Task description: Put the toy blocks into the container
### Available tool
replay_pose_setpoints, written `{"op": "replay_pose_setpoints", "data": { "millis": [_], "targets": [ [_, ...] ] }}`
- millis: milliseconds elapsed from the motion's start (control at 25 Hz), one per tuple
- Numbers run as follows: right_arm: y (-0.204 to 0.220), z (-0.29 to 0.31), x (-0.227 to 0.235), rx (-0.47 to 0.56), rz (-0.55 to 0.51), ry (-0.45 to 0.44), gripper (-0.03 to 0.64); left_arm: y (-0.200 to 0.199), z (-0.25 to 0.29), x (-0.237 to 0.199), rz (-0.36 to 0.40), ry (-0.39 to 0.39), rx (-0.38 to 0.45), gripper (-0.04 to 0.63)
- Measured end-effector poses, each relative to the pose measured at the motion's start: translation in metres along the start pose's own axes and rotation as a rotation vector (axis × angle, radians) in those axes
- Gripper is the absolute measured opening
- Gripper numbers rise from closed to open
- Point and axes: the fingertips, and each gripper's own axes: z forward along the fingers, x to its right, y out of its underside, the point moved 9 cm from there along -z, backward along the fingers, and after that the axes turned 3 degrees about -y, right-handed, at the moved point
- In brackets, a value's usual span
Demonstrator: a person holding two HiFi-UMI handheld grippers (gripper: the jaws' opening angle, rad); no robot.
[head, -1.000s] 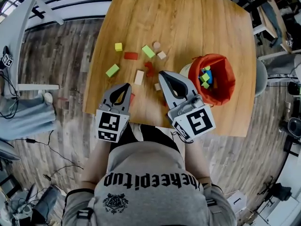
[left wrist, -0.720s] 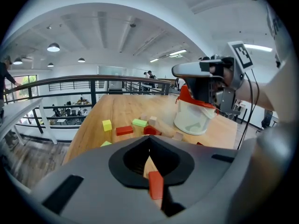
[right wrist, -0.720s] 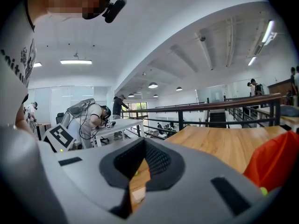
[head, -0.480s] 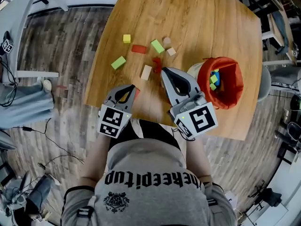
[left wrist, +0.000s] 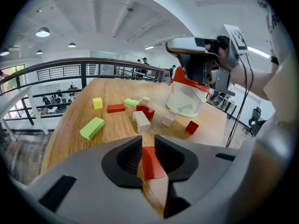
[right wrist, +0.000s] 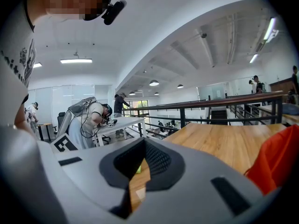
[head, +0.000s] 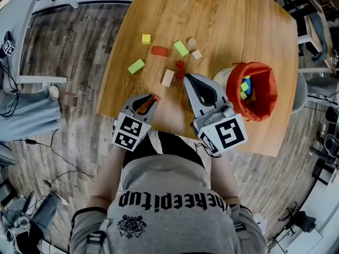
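From the head view, the left gripper [head: 152,99] reaches over the near edge of the wooden table [head: 228,20], its tips at a small red block [head: 155,97]. The right gripper [head: 188,78] lies beside it, pointing at a red arch block [head: 180,69]. Just to its right stands the container [head: 266,75], a white tub with an orange liner and blue, green and yellow blocks inside. A green bar [head: 136,66] and a yellow cube [head: 145,38] lie farther out.

In the left gripper view, the jaws have just been opening. The red block [left wrist: 150,164] sits on the table between them, though it is hard to tell whether either pad touches it. The container [left wrist: 187,101] stands ahead to the right.

In the right gripper view, the right gripper [right wrist: 141,146] is clenched with nothing in it. The orange liner [right wrist: 275,162] shows at the right.
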Motion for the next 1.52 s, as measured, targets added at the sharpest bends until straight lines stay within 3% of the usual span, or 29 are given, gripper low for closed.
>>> {"op": "replay_pose_setpoints", "data": {
  "millis": [40,200,640,1160,1520],
  "targets": [
    [0.000,-0.001,-0.001,0.000,0.000,0.001,0.009,0.001,0.002,0.001,0.001,0.006,-0.009,0.105],
    [0.001,-0.003,-0.001,-0.002,0.001,0.004,0.009,0.007,0.009,0.008,0.031,0.017,-0.053,0.149],
    [0.006,-0.012,-0.004,-0.008,0.003,0.014,0.009,0.033,0.024,0.010,0.035,-0.016,-0.144,0.178],
    [0.007,-0.017,-0.005,0.000,0.008,0.029,0.009,0.034,0.022,0.009,0.028,-0.032,-0.129,0.152],
    [0.002,-0.029,-0.003,0.025,0.008,0.072,0.009,-0.011,0.016,0.007,0.055,0.013,-0.015,0.150]
  ]
}}
